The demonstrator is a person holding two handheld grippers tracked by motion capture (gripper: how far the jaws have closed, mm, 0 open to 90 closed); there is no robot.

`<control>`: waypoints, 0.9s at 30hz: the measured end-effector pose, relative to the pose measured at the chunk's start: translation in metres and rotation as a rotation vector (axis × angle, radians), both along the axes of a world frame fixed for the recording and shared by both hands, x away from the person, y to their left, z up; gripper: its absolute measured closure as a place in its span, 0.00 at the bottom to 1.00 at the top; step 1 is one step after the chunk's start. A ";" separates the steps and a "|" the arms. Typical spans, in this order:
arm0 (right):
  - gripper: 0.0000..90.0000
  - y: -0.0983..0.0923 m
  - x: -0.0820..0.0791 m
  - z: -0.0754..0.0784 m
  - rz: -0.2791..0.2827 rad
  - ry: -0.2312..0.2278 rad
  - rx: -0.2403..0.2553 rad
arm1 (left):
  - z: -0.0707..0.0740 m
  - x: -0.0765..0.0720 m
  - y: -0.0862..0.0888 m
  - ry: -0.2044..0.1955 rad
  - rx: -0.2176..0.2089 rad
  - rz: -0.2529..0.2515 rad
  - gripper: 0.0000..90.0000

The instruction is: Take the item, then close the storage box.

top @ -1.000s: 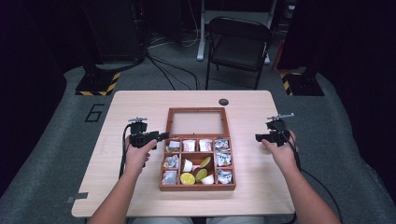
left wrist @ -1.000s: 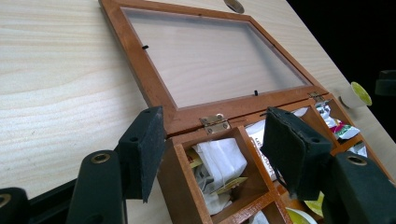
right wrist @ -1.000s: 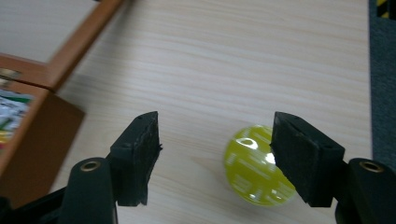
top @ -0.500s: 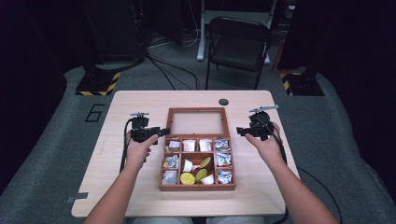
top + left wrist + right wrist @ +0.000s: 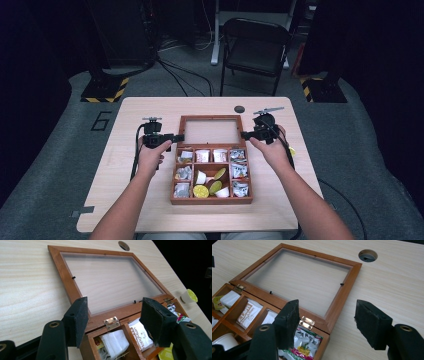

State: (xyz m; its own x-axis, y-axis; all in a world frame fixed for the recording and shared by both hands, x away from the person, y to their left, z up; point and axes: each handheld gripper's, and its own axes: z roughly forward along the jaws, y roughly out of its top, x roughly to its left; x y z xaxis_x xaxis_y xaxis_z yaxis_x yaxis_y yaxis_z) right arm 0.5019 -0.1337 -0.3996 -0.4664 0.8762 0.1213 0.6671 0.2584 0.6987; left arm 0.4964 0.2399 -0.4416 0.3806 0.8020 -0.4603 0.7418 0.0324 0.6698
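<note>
The right gripper (image 5: 246, 134) had slid in to the lid's (image 5: 209, 131) three-o'clock edge, its jaws narrowing slightly yet apart and empty like the left gripper's (image 5: 179, 137) at nine o'clock, seemingly poised to close the box (image 5: 212, 199).

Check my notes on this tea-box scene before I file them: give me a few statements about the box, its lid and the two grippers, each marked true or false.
1. The wooden box's lid lies open flat on the table. True.
2. The left gripper is clamped on a tea bag. False: its jaws are open with nothing between them, poised at the lid's left corner by the hinge.
3. The right gripper hovers at the lid's right side, holding nothing. True.
4. The box's compartments are all bare. False: they hold packets and small cups.
5. A small yellow-topped cup sits on the table outside the box. True.
</note>
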 end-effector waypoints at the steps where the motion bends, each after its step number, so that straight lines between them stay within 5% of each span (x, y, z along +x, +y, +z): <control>1: 0.40 0.002 0.001 -0.002 0.000 0.001 0.000 | -0.001 0.001 0.001 0.000 0.014 -0.008 0.43; 27: 0.37 0.004 0.027 -0.046 -0.068 0.105 0.045 | -0.033 0.027 -0.005 0.075 0.029 0.031 0.41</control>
State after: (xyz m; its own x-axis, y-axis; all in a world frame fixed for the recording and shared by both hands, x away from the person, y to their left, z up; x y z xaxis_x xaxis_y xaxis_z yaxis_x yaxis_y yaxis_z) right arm 0.5292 -0.1294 -0.4452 -0.3889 0.8979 0.2064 0.7519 0.1799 0.6343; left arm 0.5237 0.2349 -0.4741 0.3201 0.8266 -0.4628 0.7892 0.0376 0.6130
